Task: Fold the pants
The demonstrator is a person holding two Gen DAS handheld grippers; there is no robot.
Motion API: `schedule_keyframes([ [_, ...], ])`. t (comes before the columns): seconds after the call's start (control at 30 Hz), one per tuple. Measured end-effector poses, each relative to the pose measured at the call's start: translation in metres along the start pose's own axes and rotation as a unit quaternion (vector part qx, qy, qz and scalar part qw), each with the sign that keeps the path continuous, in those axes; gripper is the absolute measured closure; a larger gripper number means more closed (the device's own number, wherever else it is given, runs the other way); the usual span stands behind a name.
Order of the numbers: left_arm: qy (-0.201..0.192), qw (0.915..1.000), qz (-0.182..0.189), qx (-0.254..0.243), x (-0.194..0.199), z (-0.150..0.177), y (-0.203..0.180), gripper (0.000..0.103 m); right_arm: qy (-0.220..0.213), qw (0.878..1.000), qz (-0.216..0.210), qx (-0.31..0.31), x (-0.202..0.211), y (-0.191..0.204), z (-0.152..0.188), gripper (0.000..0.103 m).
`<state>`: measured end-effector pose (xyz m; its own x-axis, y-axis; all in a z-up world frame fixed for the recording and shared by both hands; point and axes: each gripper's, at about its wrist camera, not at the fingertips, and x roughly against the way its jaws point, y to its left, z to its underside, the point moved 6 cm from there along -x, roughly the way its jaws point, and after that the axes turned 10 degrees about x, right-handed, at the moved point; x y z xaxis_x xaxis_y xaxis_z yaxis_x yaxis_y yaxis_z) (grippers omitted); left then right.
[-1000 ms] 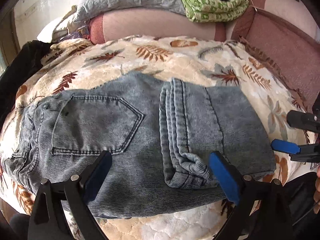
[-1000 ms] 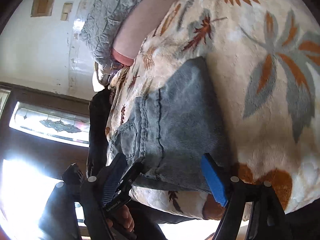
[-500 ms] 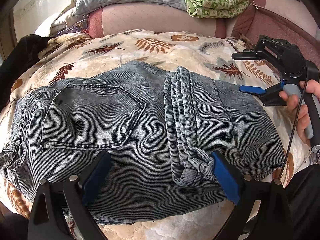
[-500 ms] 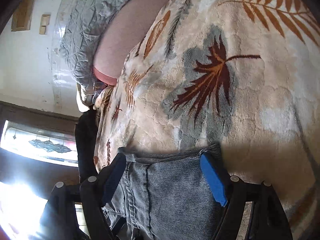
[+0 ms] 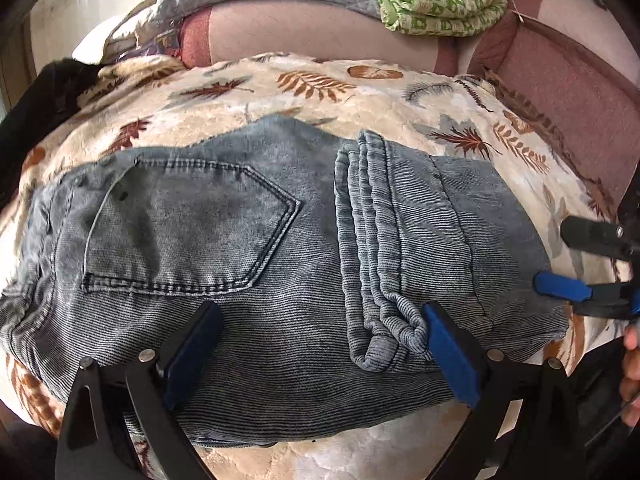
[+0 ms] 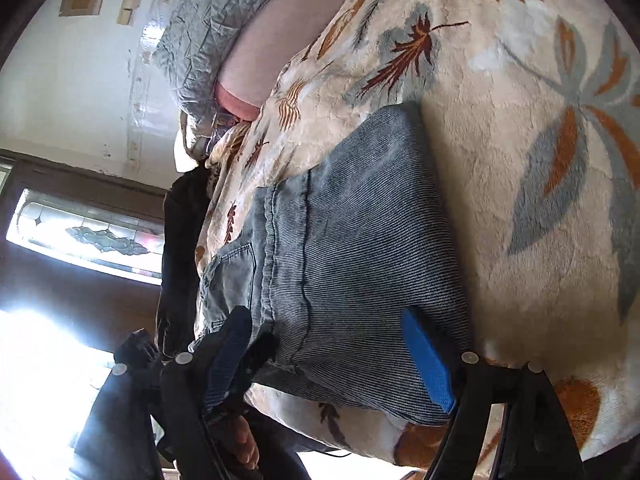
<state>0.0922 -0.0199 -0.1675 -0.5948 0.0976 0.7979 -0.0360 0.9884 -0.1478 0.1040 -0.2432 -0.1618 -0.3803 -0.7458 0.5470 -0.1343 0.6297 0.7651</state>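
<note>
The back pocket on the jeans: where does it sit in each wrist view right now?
Left wrist: the back pocket fills the centre-left, beyond the open left gripper.
Right wrist: it shows small and edge-on at centre-left, above the open right gripper.
Shared landmark: the hem band of the folded-over leg, seen in the right view as the seam just right of the pocket.

No text, label, brand, number or sign can be read in either view. The jeans (image 5: pixel 248 248) show only stitching and ribbed weave, with no tag or patch lettering visible. The blanket (image 5: pixel 320 92) carries leaf prints, not writing, and the green cloth (image 5: pixel 436 8) has a blocky pattern that forms no letters. The wall plates (image 6: pixel 130 6) in the right wrist view are blank.
</note>
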Motion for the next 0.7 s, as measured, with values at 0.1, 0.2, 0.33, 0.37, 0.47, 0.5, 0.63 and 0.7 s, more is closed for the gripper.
schedule_keyframes([
  [0.1, -0.014, 0.9998, 0.009, 0.011, 0.019, -0.003, -0.001, 0.004, -0.023, 0.999, -0.038, 0.03, 0.013, 0.028, 0.001, 0.023],
  [0.2, -0.033, 0.9991, 0.011, 0.024, 0.029, -0.002, 0.002, 0.004, -0.014, 0.999, -0.025, 0.037, 0.006, 0.024, 0.013, 0.022],
  [0.33, 0.015, 0.9997, -0.012, 0.014, 0.007, 0.007, 0.005, 0.003, -0.013, 0.999, -0.038, -0.004, -0.003, -0.002, 0.021, 0.022],
  [0.37, 0.005, 0.9998, -0.011, 0.015, 0.014, 0.006, 0.005, 0.003, -0.015, 0.999, -0.04, -0.008, 0.0, 0.0, 0.019, 0.022],
  [0.47, -0.016, 0.9997, 0.004, 0.019, 0.027, 0.003, 0.001, 0.003, -0.039, 0.998, -0.033, 0.03, 0.013, 0.009, 0.019, 0.022],
  [0.5, -0.013, 0.9998, -0.001, 0.017, 0.024, 0.004, 0.002, 0.003, -0.033, 0.998, -0.036, 0.033, 0.01, 0.009, 0.021, 0.022],
  [0.63, -0.02, 0.9984, 0.017, 0.049, 0.04, 0.008, 0.015, 0.003, -0.034, 0.998, -0.03, 0.041, 0.008, 0.011, 0.022, 0.022],
  [0.7, -0.054, 0.9945, 0.041, 0.079, 0.065, 0.004, 0.029, 0.003, -0.062, 0.994, -0.037, 0.08, 0.018, 0.029, 0.019, 0.022],
])
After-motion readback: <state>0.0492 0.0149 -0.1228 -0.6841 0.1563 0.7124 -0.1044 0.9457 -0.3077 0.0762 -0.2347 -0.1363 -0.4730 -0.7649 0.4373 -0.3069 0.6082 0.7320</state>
